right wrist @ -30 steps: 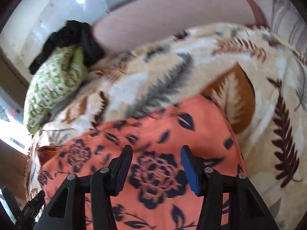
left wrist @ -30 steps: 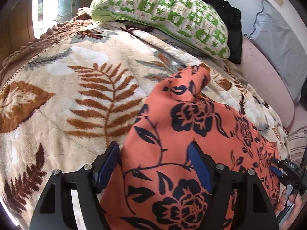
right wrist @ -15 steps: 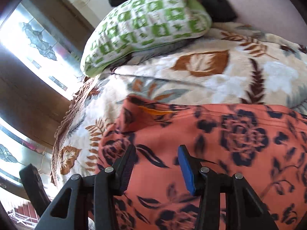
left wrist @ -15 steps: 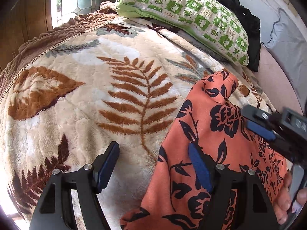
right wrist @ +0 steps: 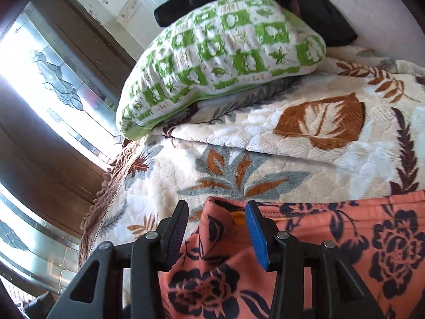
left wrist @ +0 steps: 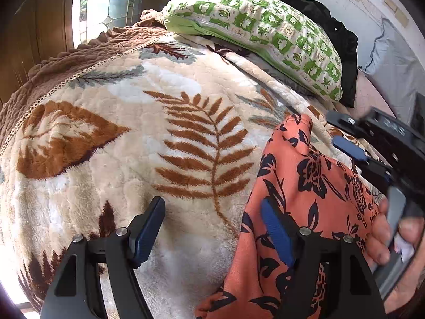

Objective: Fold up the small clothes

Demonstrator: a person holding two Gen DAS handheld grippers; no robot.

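Pillow (right wrist: 220,53) and black clothing (right wrist: 313,5) crowd the far bed; near, our right tongs (right wrist: 216,230) straddle the garment (right wrist: 332,252) corner ungripped, left tongs (left wrist: 212,228) gape.

An orange garment (right wrist: 332,252) with dark navy flowers lies spread flat. Its raised corner sits between the right gripper (right wrist: 216,228) fingers.

Left gripper (left wrist: 212,228): black angular plastic frame with triangular cut-outs, silver round screws at the finger joints, two tapering fingers faced with dark blue ribbed pads (left wrist: 276,236). Right gripper (right wrist: 216,235): same black frame, silver screws, brighter blue ribbed pads (right wrist: 256,235). Seen from the left camera, it has raised lettering, unreadable. Bare hand (left wrist: 393,242), no sleeve visible.
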